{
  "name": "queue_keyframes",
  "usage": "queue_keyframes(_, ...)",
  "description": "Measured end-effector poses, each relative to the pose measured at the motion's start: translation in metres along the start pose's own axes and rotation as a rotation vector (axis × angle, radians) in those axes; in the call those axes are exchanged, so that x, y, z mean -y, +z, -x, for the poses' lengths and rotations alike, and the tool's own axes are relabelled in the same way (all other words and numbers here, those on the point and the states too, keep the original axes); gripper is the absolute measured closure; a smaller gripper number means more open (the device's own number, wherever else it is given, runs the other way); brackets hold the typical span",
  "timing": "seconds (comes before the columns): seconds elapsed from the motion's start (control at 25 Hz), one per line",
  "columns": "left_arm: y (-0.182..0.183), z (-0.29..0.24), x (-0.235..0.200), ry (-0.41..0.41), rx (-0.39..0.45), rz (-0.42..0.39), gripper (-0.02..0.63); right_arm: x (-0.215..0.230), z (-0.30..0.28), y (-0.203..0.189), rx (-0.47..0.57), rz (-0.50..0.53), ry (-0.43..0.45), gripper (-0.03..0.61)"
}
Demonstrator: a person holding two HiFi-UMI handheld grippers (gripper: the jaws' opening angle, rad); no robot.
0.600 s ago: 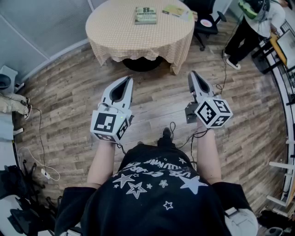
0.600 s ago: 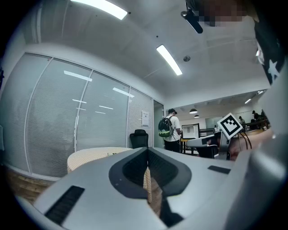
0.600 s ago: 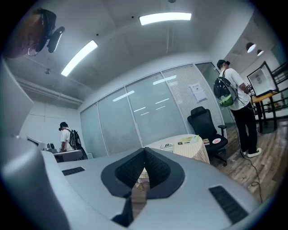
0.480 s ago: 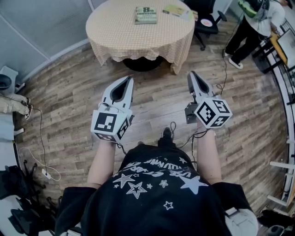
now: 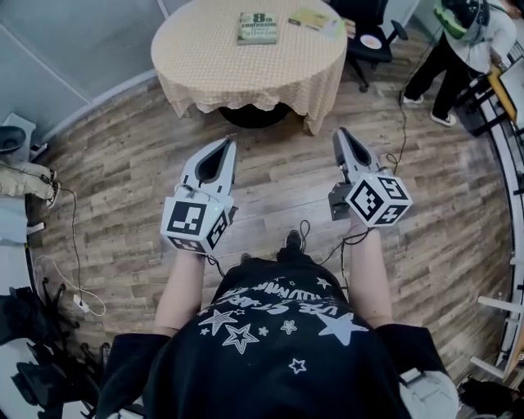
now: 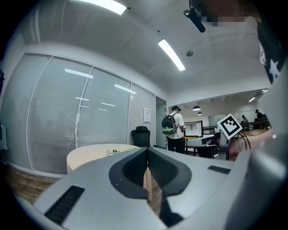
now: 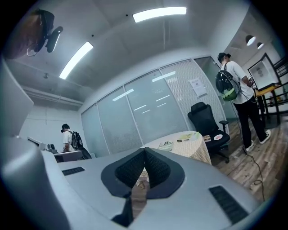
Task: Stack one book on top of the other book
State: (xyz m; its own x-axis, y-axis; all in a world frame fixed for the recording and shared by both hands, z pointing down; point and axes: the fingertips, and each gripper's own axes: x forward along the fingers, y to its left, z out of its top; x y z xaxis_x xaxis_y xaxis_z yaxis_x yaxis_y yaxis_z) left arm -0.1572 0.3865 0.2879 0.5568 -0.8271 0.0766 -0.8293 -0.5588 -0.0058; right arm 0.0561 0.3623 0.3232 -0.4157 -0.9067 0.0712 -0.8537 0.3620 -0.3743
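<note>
**Stacking not yet begun**

Both claws are closed, with nothing inside them. The left claw [image 5: 226, 143] and the right claw [image 5: 343, 133] hang level above the wooden floor [image 5: 123, 172]. Well ahead of them, on the round counter [image 5: 246, 78], the green book [image 5: 258, 27] lies apart from the second book [image 5: 313, 18]. The approach, the pick-up and the stacking are all left to do.

1. There's the left gripper [image 5: 228, 142], held out level at the near left, fingers [image 6: 132, 168] pressed together, nothing between them.
2. Over at the near right, the right gripper [image 5: 341, 132] is level too, fingers [image 7: 130, 170] closed and empty.
3. Both point toward the far side, side by side, well apart.
4. The left forearm [image 5: 182, 282] and the right forearm [image 5: 366, 274] are bare and reach forward from the torso.
</note>
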Motion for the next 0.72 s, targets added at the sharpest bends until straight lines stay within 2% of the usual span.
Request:
queue_keyframes(0.12, 0.0, -0.016, 0.004, 0.022, -0.008, -0.001, 0.604, 0.017, -0.006, 0.007, 0.002, -0.01, 0.022, 0.552)
queue_keyframes(0.28, 0.002, -0.044, 0.006, 0.067, 0.002, 0.023, 0.604, 0.043, -0.016, 0.026, 0.069, -0.067, 0.109, 0.551)
queue_keyframes(0.44, 0.005, -0.067, 0.014, 0.108, 0.025, 0.039, 0.604, 0.079, -0.022, 0.031, 0.062, -0.069, 0.104, 0.551)
queue_keyframes(0.72, -0.005, -0.082, 0.003, 0.174, -0.029, 0.028, 0.604, 0.11, -0.034, 0.021, 0.018, -0.07, 0.103, 0.551)
